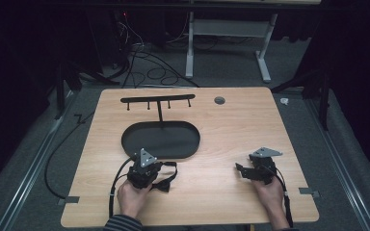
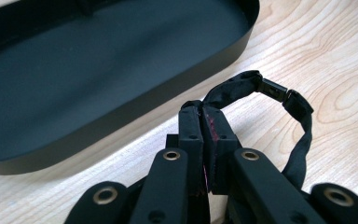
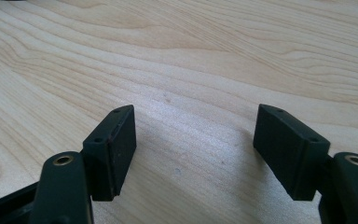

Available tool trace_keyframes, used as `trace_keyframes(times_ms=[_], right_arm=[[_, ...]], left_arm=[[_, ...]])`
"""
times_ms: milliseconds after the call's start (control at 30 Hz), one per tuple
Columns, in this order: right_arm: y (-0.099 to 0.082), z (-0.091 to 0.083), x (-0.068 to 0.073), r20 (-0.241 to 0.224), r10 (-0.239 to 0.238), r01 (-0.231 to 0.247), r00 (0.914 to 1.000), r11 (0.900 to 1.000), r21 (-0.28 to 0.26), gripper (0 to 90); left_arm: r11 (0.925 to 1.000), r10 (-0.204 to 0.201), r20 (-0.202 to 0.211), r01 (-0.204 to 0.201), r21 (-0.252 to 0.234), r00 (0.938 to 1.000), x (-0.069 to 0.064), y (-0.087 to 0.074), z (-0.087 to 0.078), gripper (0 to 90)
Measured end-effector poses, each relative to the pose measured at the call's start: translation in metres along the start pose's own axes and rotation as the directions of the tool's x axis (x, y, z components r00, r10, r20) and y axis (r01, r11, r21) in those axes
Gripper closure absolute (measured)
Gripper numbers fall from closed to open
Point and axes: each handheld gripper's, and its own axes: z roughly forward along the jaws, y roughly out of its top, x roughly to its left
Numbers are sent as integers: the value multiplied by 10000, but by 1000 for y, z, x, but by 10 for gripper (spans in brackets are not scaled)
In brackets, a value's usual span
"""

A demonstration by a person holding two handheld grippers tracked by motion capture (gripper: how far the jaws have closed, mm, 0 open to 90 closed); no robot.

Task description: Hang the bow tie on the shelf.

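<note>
Black fabric strap [image 2: 303, 140] with plastic buckle, looped, pinched at one end, just beside oval tray [image 2: 205, 70]

You have one wooden table [image 1: 231, 144]; one black oval tray [image 1: 161, 139]; one hook rack [image 1: 158, 101]; one black strap [image 2: 279, 98]; two grippers, left [image 1: 147, 171] and right [image 1: 241, 169].

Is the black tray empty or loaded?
Empty: the black tray floor is bare; the strap lies outside it, pinched by the left gripper.

The worktop [image 2: 335, 42] was pale wood with a smooth, faintly shiny grain. The oval tray [image 2: 98, 70] looked like matt black metal. The strap [image 2: 242, 86] was black woven cloth with a glossier plastic buckle [image 2: 279, 93]. The left claw [image 2: 204, 128] was dull black plastic.
</note>
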Motion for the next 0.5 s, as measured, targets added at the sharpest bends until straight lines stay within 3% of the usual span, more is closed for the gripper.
trace_keyframes(times_ms=[500], right_arm=[[0,0,0,12,-14,14,10000,10000,-5,314]], left_arm=[[9975,-197,88,202,-683,9998,5,11,-17,871]])
